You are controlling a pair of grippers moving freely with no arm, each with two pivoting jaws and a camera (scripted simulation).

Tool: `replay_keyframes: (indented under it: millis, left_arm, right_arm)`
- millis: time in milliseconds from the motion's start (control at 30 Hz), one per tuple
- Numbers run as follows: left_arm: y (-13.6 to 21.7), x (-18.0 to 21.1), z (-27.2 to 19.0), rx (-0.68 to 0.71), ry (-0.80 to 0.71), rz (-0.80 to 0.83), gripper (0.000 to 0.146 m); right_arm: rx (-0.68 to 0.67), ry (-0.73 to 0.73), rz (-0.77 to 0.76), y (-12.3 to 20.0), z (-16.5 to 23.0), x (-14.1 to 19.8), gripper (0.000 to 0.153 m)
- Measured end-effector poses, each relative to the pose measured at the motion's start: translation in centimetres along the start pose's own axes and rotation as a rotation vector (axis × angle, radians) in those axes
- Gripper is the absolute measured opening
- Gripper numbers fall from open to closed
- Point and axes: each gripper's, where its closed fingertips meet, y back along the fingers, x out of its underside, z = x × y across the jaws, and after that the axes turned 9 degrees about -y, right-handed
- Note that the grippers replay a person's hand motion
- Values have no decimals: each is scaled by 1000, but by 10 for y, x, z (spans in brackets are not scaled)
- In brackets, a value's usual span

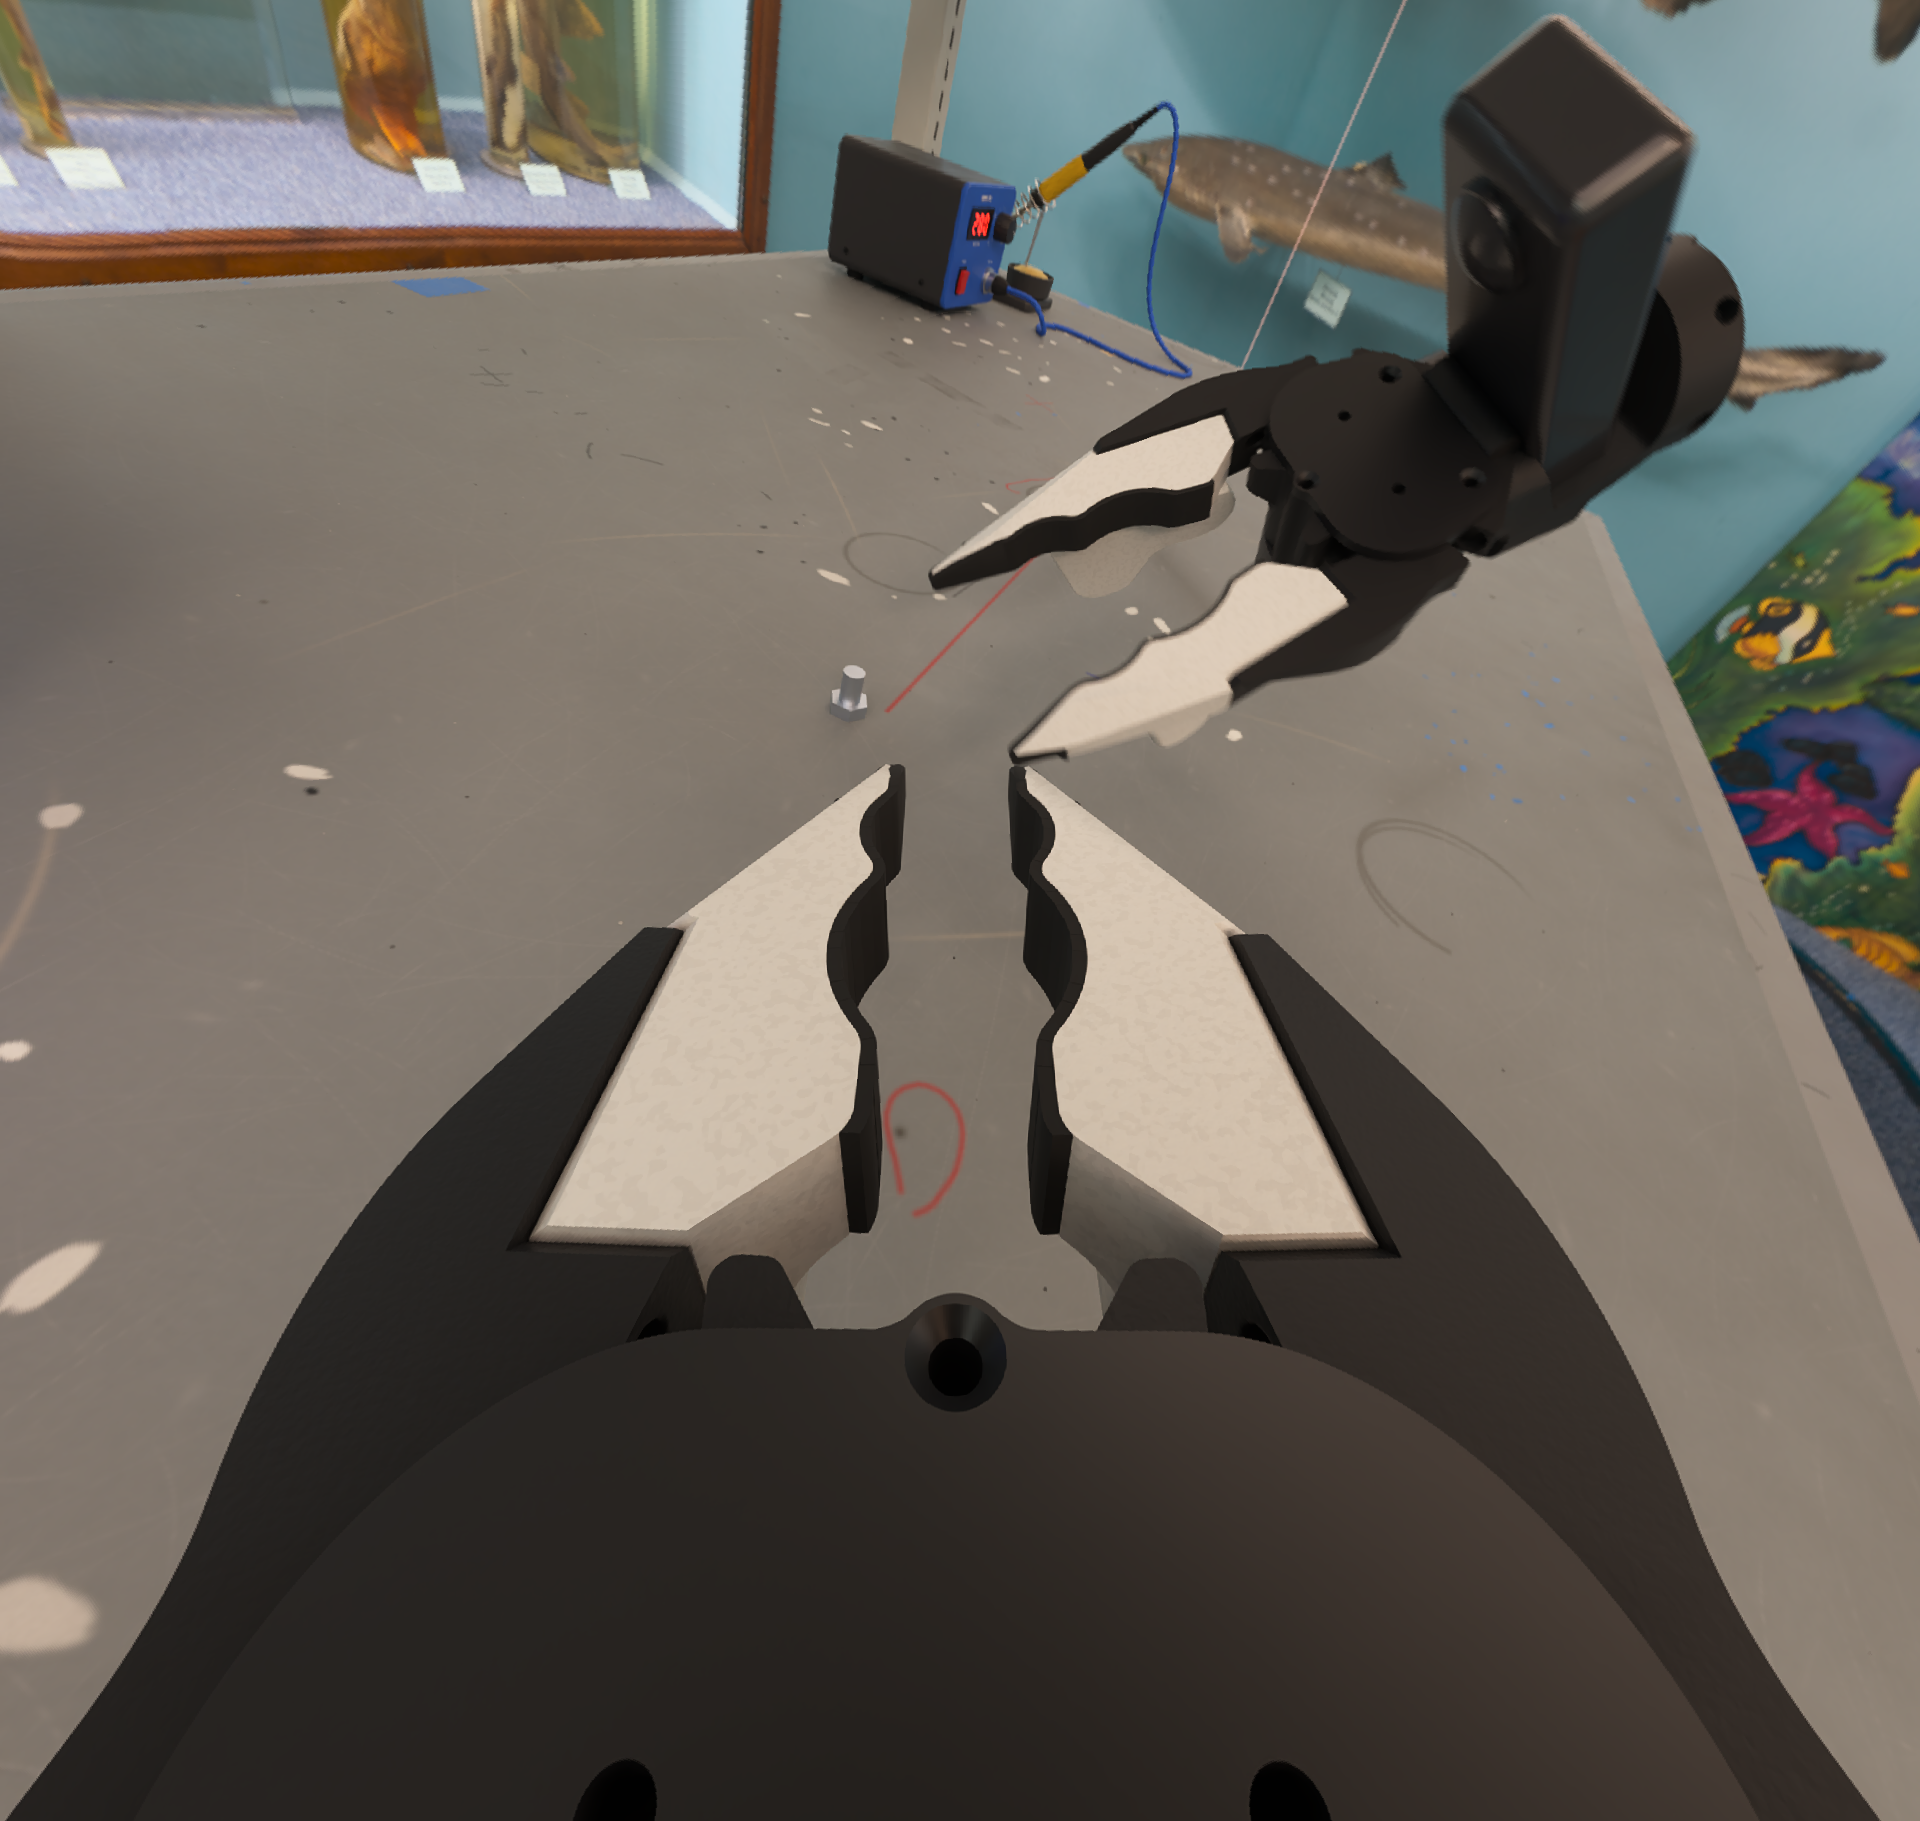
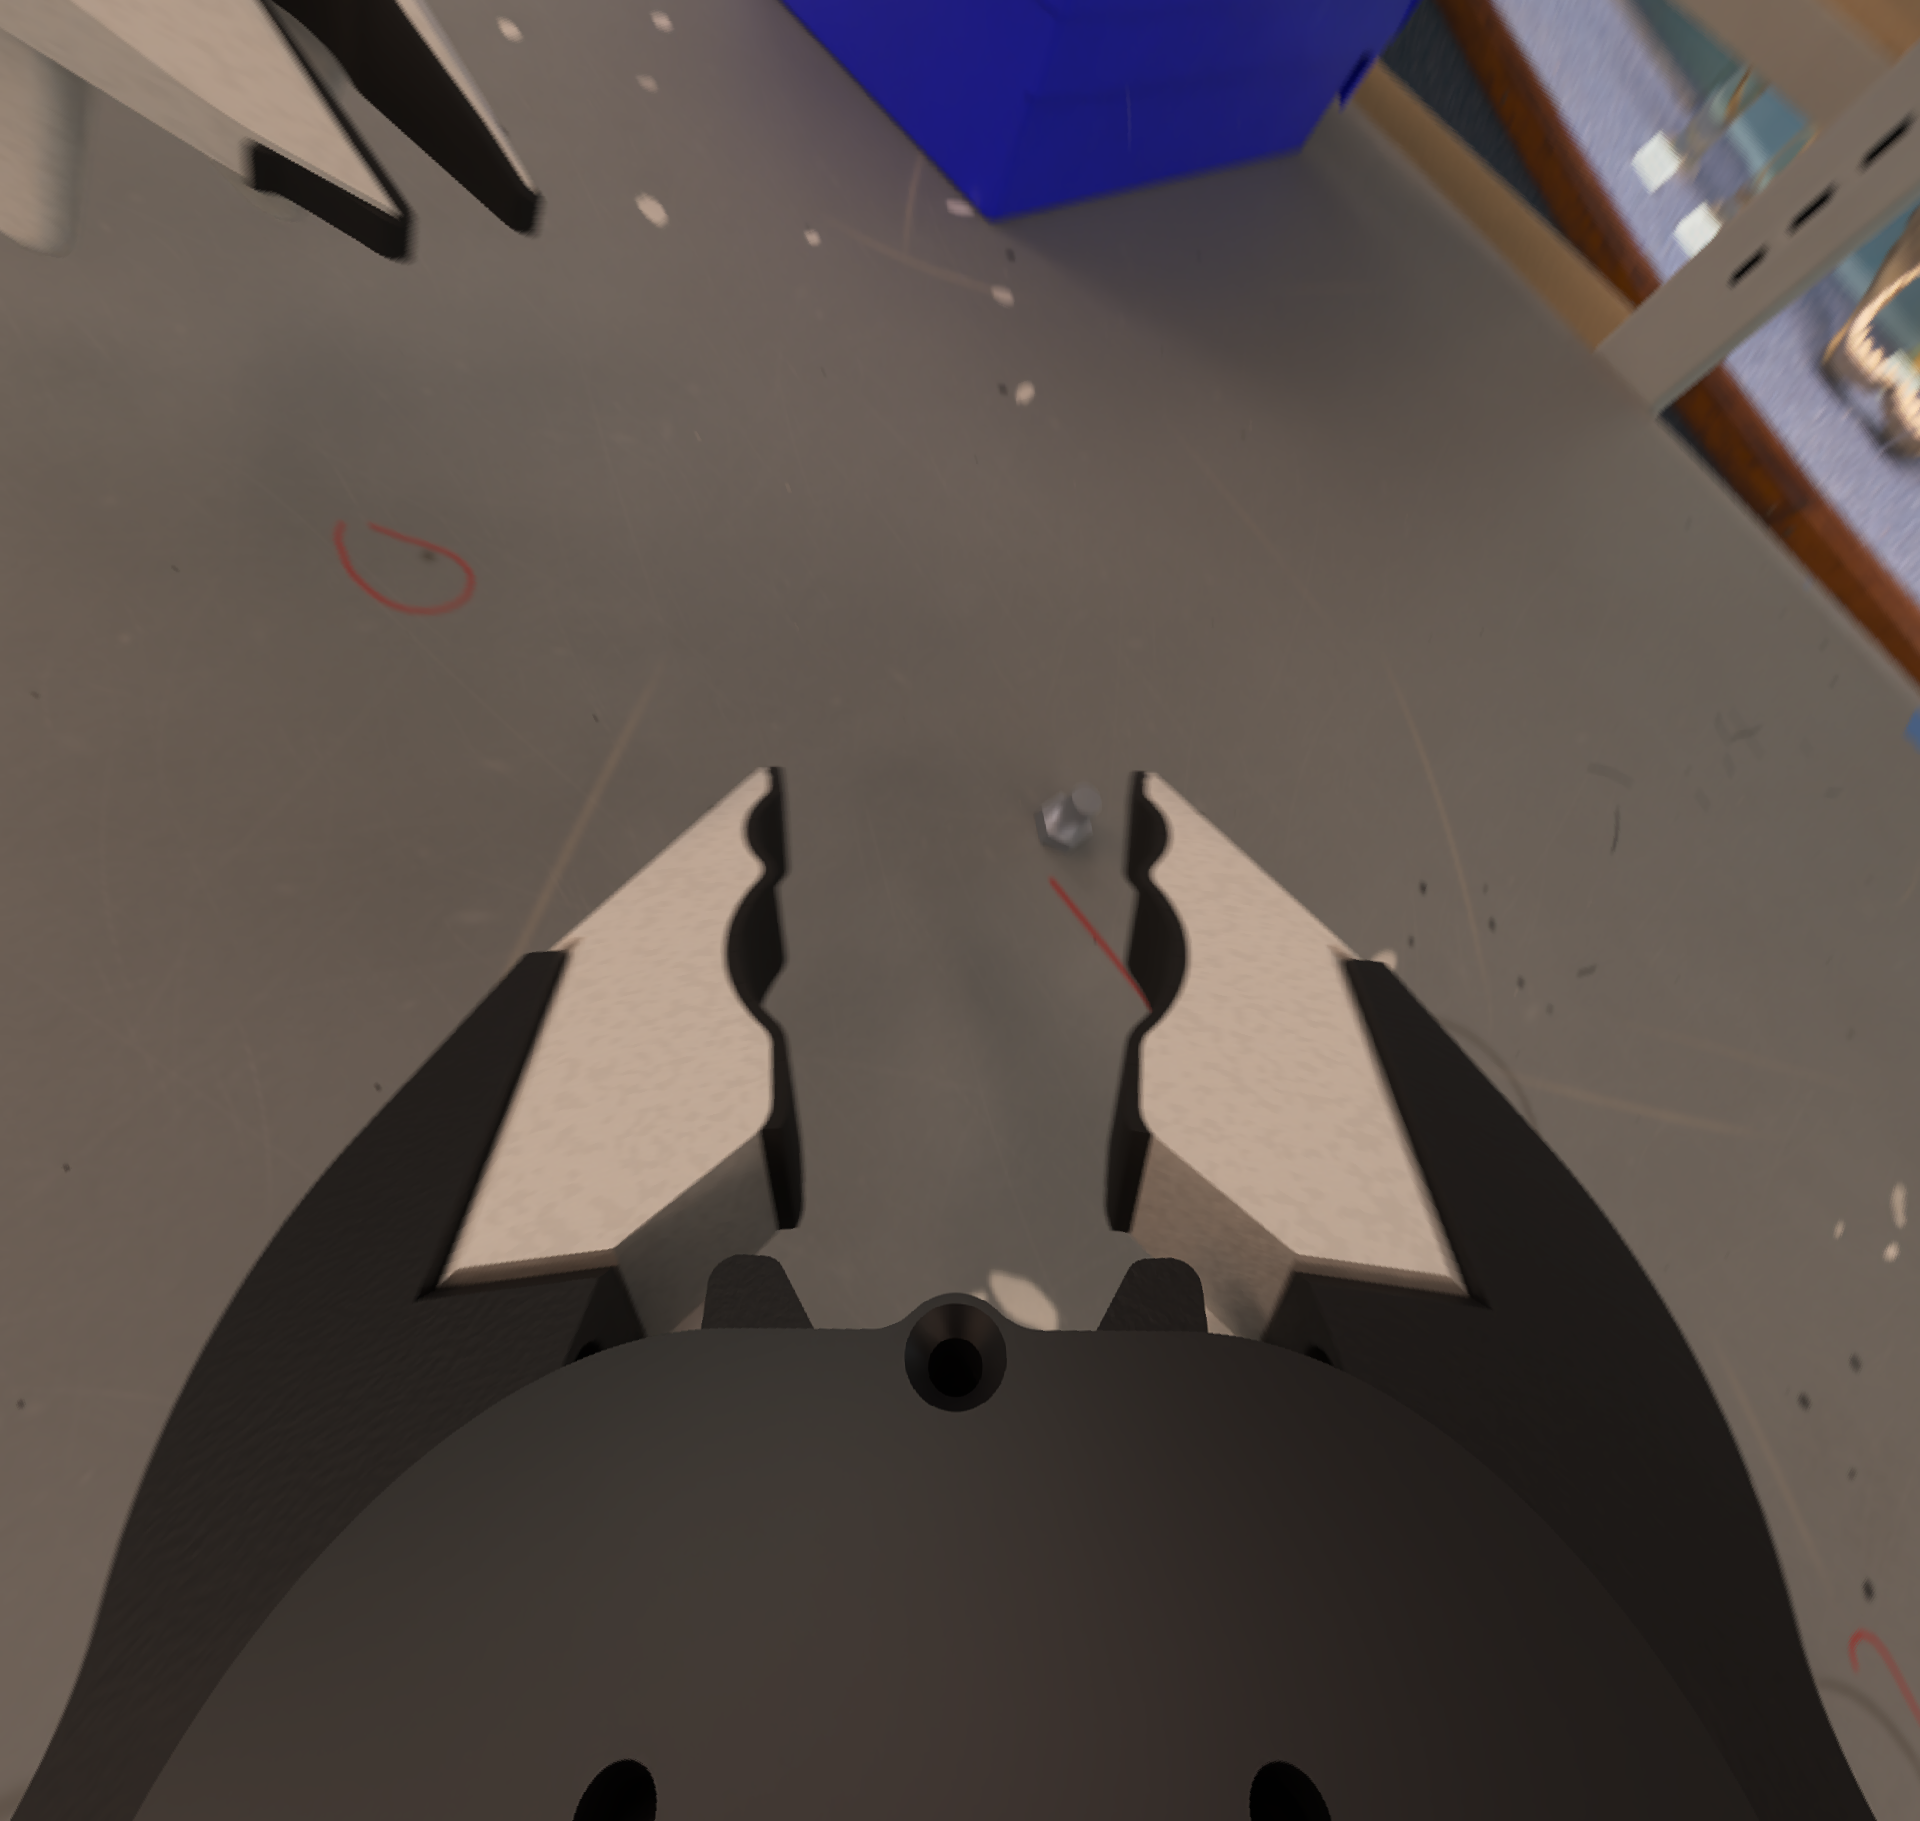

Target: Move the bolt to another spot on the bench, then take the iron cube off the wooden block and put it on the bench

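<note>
Hovering above the grey counter [image 2: 935, 545], the right tongs [image 2: 956, 784] are spread wide with nothing between the pale fingers [image 2: 644, 1044]. In the right wrist view the bolt [image 2: 1068, 819] lies on the counter in the gap near the fingertips, just beside the inner edge of the finger on the right of the picture, though whether it touches that finger cannot be told. A thin red line [image 2: 1096, 935] drawn on the surface runs from just below the bolt toward that same finger.

From the left wrist view, the left tongs [image 1: 956, 774] are also released, their fingers parted by a narrower gap and holding nothing. Beyond their tips the bolt [image 1: 849, 696] stands on its head with the shank upward, near the red line [image 1: 951, 644]. The right tongs [image 1: 971, 665] reach in from the right of that picture, tilted down toward the bolt and clear of it.

A red loop [image 1: 925, 1143] is scrawled on the counter between the left fingers. Farther off, a black and blue soldering station [image 1: 920, 223] sits at the far edge of the counter with its blue cable [image 1: 1164, 244]. A blue bin [image 2: 1081, 36] stands on the counter ahead of the right tongs. Neither the iron cube nor the wooden block shows in either view.
</note>
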Motion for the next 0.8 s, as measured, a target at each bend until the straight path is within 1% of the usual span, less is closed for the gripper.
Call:
replay_keyframes:
  millis: [33,100,133,167,233,300,333,433,467,600,700,800]
  left_arm:
    - [-1,1,-1,1,-9,8,20]
    - [-2,3,-3,3,-23,21,20]
    - [-2,4,-3,4,-26,26,20]
    - [-3,5,-4,5,-25,30,20]
    - [-3,7,-3,8,-16,39,20]
    - [-3,8,-2,8,-7,44,20]
    - [-3,8,-2,9,-4,46,20]
    - [-3,9,-1,7,-4,50,20]
    - [-3,9,-1,7,-4,52,20]
    - [-4,12,-2,16,4,63,20]
    - [-4,13,-4,24,6,70,20]
    - [-4,13,-5,33,8,72,20]
  right_arm:
    - [-1,-19,20,0,-4,6,52]
    - [32,-28,52,1,-14,15,30]
    - [32,-36,69,1,-16,20,22]
    - [18,-55,87,0,-17,23,21]
    - [8,-79,119,-4,-21,29,20]
    - [-4,-63,187,-9,-24,37,21]
    - [-7,-40,208,-12,-26,39,23]
    - [-17,-2,237,-20,-30,36,43]
    - [-26,-1,243,-23,-31,34,46]
    - [-88,-12,282,-34,-35,26,41]
    - [-139,-21,355,-41,-37,26,36]
    - [-221,-42,426,-45,-34,28,33]
